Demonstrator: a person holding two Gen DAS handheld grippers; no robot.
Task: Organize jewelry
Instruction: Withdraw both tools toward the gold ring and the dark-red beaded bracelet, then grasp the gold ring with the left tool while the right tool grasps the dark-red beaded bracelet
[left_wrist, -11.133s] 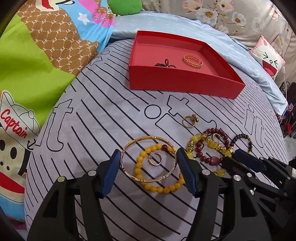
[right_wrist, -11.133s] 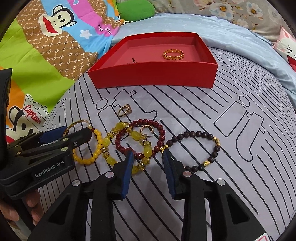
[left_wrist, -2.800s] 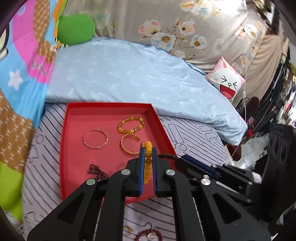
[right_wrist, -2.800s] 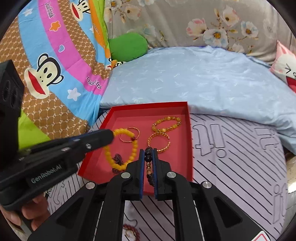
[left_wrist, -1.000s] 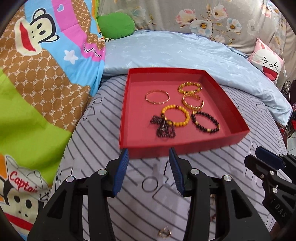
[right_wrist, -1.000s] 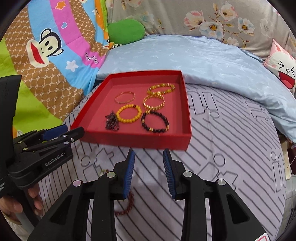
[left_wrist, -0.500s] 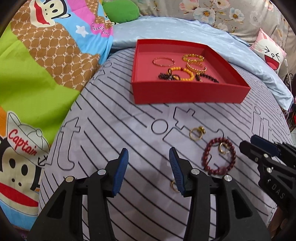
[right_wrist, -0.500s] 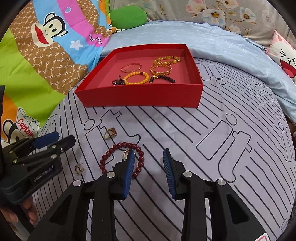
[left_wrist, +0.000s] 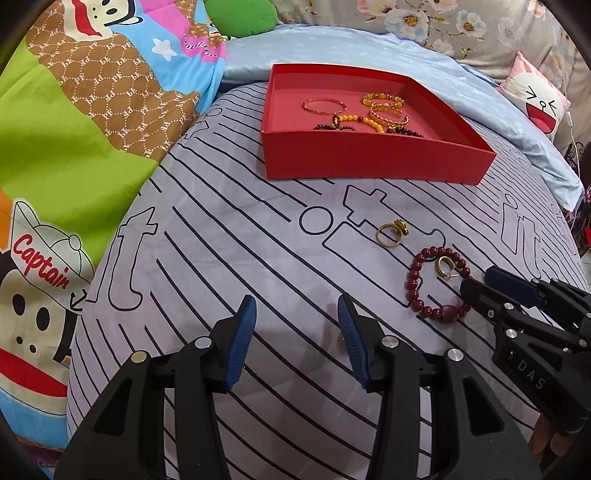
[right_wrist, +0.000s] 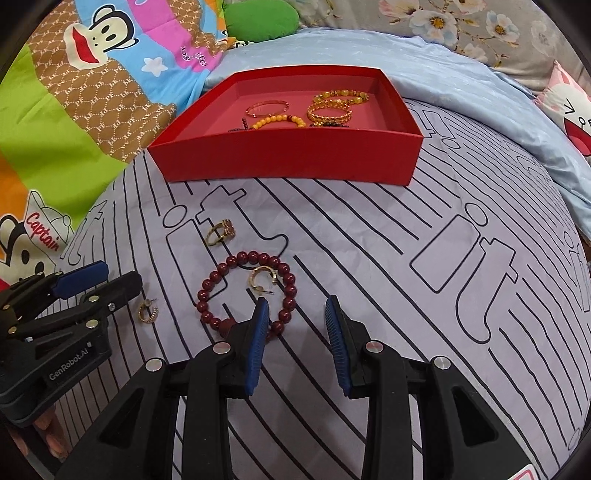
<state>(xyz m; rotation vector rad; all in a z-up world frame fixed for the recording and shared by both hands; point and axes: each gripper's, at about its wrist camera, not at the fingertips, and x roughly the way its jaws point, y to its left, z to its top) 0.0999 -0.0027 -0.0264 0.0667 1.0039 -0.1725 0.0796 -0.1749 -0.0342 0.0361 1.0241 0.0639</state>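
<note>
The greatest risk is judged to lie at the dark red bead bracelet (right_wrist: 246, 291), because a gold hoop earring (right_wrist: 263, 279) is lying inside its loop: if the bracelet is pinched and lifted, the earring may be dragged along, snagged on the beads, or flicked off across the bed cover (right_wrist: 369, 236). A slip is also likely if only one round bead is caught between the pads. The small pieces could be pressed into the soft cover and missed: a gold ring (right_wrist: 218, 232) lies beyond the bracelet, toward the red box (right_wrist: 288, 155), and a second small earring (right_wrist: 148, 312) lies to the bracelet's left, beside the left gripper (left_wrist: 297, 334). The red box, well beyond the bracelet, already holds several bangles and bead bracelets. The right gripper (right_wrist: 295, 332) is pitched steeply down over the near edge of the bracelet, its jaws parted narrowly and empty, one fingertip (right_wrist: 258, 325) covering the near beads. The left gripper is tilted down likewise to the bracelet's left, its jaws parted somewhat wider and nothing held.
</note>
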